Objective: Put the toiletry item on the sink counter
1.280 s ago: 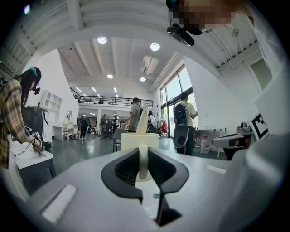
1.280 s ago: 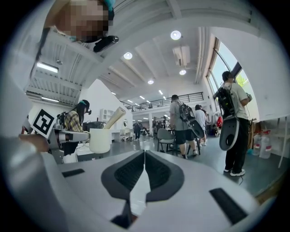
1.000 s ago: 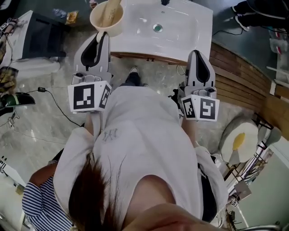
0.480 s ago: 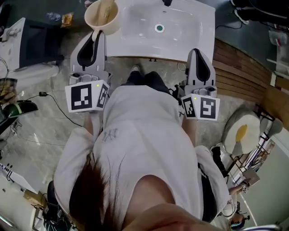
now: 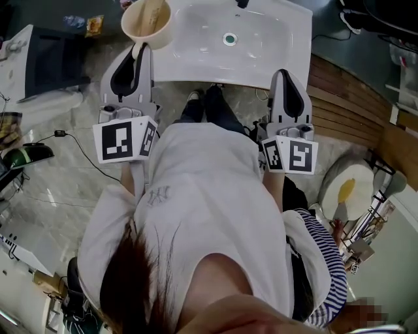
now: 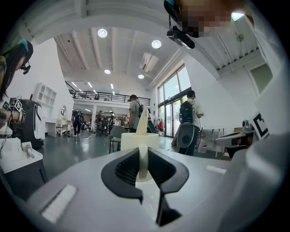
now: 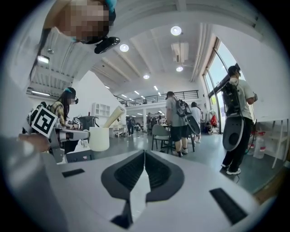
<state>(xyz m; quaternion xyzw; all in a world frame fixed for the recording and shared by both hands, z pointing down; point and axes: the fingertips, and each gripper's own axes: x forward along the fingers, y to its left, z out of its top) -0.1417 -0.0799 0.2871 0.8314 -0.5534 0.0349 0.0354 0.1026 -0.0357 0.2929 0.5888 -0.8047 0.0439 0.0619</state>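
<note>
A cream cup (image 5: 146, 23) with a pale tube (image 5: 159, 12) standing in it hangs at the left edge of the white sink counter (image 5: 287, 45). My left gripper (image 5: 139, 52) is shut on the cup's handle (image 6: 142, 159), and the cup (image 6: 139, 139) fills the space just past the jaws in the left gripper view. My right gripper (image 5: 285, 75) is held level in front of the counter's right front edge. Its jaws (image 7: 144, 158) are shut with nothing between them. The right gripper view shows the cup (image 7: 99, 138) and tube (image 7: 113, 116) off to the left.
The basin has a drain (image 5: 229, 40) and a faucet (image 5: 240, 3) at the back. A dark box (image 5: 49, 62) stands left of the counter and wooden decking (image 5: 346, 111) to the right. A person in a striped shirt (image 5: 323, 261) stands close behind at the right.
Both grippers and the cup have edged slightly forward toward the counter. The person in the striped shirt has passed from the lower left to the lower right.
</note>
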